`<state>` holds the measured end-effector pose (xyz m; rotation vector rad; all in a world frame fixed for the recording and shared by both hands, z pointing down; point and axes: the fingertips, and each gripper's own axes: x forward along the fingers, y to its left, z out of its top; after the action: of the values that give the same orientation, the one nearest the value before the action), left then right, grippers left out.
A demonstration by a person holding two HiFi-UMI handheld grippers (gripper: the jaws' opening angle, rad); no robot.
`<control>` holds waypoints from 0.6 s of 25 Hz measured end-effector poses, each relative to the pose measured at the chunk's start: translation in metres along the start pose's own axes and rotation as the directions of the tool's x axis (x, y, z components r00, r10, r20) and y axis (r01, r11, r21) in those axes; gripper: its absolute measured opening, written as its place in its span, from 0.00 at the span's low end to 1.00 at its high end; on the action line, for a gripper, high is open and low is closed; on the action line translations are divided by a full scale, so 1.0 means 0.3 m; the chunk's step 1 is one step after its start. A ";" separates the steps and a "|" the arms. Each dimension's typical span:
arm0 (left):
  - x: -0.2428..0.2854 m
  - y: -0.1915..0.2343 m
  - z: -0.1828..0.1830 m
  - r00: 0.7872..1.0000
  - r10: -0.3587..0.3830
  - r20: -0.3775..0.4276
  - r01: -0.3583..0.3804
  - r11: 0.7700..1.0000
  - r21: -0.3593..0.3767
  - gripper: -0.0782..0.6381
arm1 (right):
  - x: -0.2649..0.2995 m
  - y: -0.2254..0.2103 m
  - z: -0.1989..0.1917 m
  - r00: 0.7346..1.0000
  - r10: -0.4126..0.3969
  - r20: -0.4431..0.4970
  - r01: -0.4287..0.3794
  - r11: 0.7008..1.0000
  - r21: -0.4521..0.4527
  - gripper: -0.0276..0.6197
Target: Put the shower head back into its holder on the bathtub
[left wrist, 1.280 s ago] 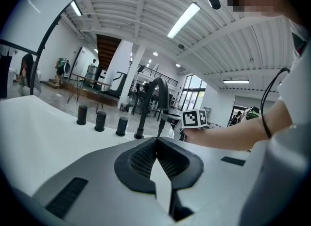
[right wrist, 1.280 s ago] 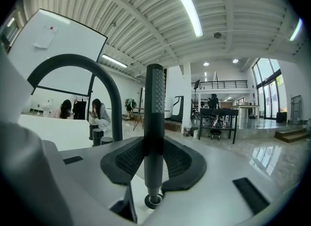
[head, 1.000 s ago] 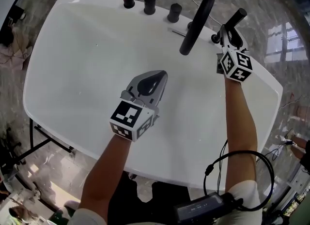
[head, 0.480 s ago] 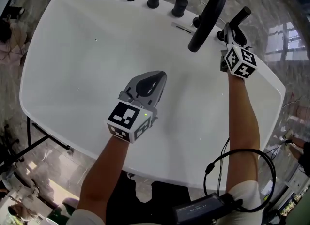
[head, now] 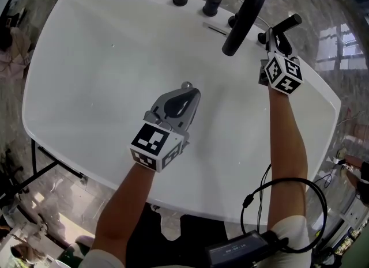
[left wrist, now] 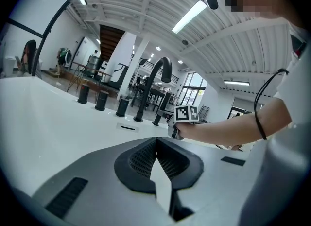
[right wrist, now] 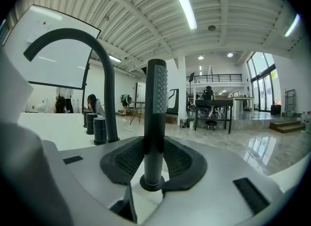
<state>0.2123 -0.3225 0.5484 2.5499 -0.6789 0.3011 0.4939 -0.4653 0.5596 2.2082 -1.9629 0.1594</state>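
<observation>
Shower head (head: 286,23) — foot hidden (right gripper (head: 270,38))

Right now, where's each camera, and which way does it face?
Head view: on the head, facing down at the bathtub; forearms, left tool, right tool show.
Left gripper view: on the left tool, facing the faucet across the bathtub; shut jaws, right forearm show.
Right gripper view: on the right tool, facing the gripped shower head.
All share the faucet.

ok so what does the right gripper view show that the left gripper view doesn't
Only right gripper view: the grip itself, the shower head upright and clamped in the right tool.
Only left gripper view: the left tool shut and empty, plus the person's forearm.
Both: the curved faucet, black knobs, white tub.
</observation>
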 end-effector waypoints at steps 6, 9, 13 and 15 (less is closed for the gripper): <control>-0.014 -0.007 -0.006 1.000 0.017 -0.014 -0.017 1.000 0.009 0.13 | -0.027 -0.011 0.035 1.000 0.008 0.000 -0.008 1.000 -0.020 0.24; -0.025 -0.008 0.014 1.000 0.026 -0.004 -0.026 1.000 0.013 0.13 | -0.059 -0.014 0.069 1.000 0.008 0.022 -0.008 1.000 0.007 0.27; -0.055 -0.056 0.045 1.000 0.028 0.010 -0.029 0.999 0.020 0.13 | -0.137 -0.002 0.125 0.999 0.018 0.041 -0.018 1.000 -0.012 0.28; -0.079 -0.101 0.055 1.000 0.023 0.011 -0.023 0.999 0.022 0.13 | -0.195 -0.002 0.162 0.999 0.012 0.049 -0.010 0.999 -0.039 0.28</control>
<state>0.2093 -0.2981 0.5146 2.5681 -0.7134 0.3048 0.4853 -0.4183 0.5002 2.1975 -1.9862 0.0688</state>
